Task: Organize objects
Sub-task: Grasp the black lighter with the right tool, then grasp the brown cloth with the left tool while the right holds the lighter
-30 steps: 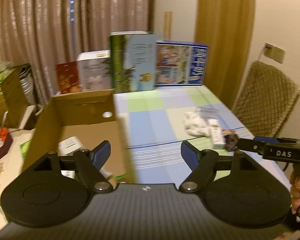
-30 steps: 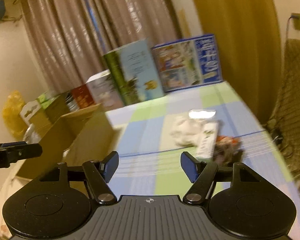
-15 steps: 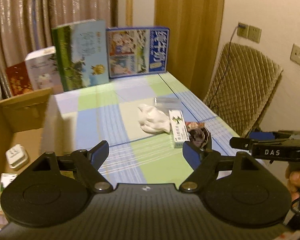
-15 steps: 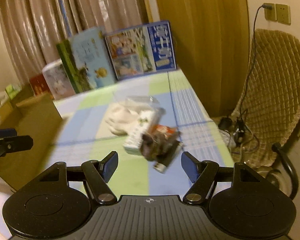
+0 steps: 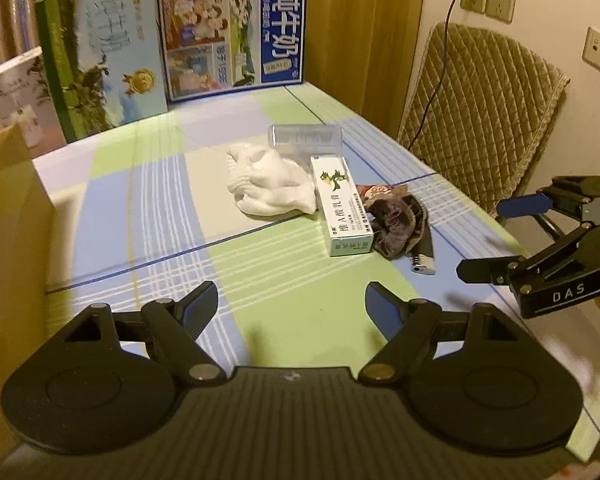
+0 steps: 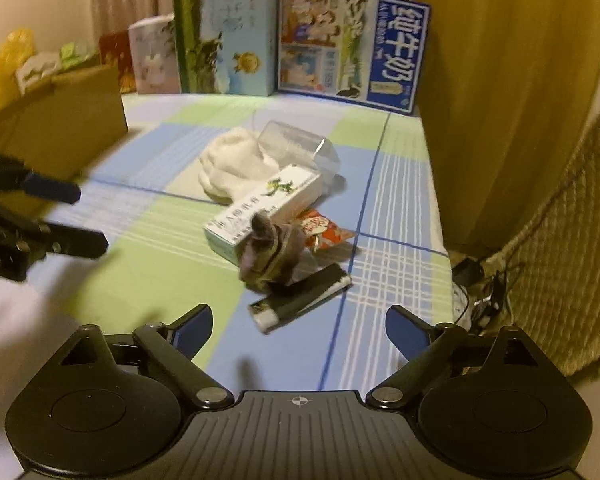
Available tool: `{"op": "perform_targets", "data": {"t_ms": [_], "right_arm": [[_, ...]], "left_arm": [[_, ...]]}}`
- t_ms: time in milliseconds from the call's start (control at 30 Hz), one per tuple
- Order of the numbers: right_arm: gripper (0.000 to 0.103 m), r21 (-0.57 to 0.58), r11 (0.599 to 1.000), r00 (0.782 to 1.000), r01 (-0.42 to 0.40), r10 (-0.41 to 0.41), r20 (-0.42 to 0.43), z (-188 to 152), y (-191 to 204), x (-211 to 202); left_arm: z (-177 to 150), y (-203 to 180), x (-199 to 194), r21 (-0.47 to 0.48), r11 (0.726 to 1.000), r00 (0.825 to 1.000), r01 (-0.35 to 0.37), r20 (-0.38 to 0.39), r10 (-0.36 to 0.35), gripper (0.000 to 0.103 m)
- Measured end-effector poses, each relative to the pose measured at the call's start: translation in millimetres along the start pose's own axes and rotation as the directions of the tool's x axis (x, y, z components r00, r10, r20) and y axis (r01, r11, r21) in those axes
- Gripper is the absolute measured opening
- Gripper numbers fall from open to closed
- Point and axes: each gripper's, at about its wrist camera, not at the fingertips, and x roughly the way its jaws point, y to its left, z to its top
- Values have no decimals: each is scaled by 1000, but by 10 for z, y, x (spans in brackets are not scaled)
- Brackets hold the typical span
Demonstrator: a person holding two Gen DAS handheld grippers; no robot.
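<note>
I have both tools over the near edge of the desk [image 5: 148, 200], and most of the sorting looks undone to me. The left hand-held gripper [image 5: 291, 306] stands wide with nothing between its fingers. The right hand-held gripper [image 6: 299, 330] is opening, also empty.

In the right wrist view the loose pile sits at about 12 o'clock from my right fingers. The black lighter [image 6: 300, 300] lies nearest, and a brown scrunchie [image 6: 270, 256] rests partly on it. Behind them come a white medicine box [image 6: 260, 210], a red snack packet [image 6: 326, 230], a white sock [image 6: 236, 164] and a clear plastic case [image 6: 298, 148].

The cardboard box [image 6: 72, 120] stands at 10 o'clock. I cannot see what is inside it. All six items remain to be put away.
</note>
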Motion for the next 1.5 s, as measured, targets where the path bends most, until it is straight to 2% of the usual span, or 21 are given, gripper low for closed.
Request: {"op": "perform_targets", "data": {"t_ms": [167,333,567,667,700,933,1033,1267,1333,1500], "right_arm": [[91,-52,997,998,-55,54,-11,0,-71,251],[91,-155,986,998,-65,63,-19,-14,-82,437],[91,-87,984,988,-153,155,13,4,-307,589],[89,-84,984,988,-155,156,12,21,-301,572],[80,-85,984,987,-157,158,12,31,-286,552],[80,-78,981,984,-180,179,-11,47,-90,498],[80,-125,972,980,-196,197,-4,79,83,507],[80,-242,911,942,-333,335,-34,68,512,524],[80,-234,914,943,-331,331,-39,42,500,521],[80,-148,953,965,-263,260,-38,-29,269,439]], "left_arm": [[75,47,233,1,1000,1000,17,-7,-17,79],[117,79,375,-12,999,999,32,-16,-32,80],[123,85,401,-40,998,998,58,-24,-59,81],[134,88,397,-50,997,998,65,-23,-66,81],[136,93,398,-55,996,998,66,-22,-67,81],[135,133,402,-74,996,998,56,-25,-58,81],[139,160,397,-83,995,998,56,-24,-59,81],[149,234,379,-87,995,999,39,-13,-41,81],[148,239,386,-84,996,999,37,-13,-39,81],[162,157,421,-49,995,997,82,-5,-83,76]]}}
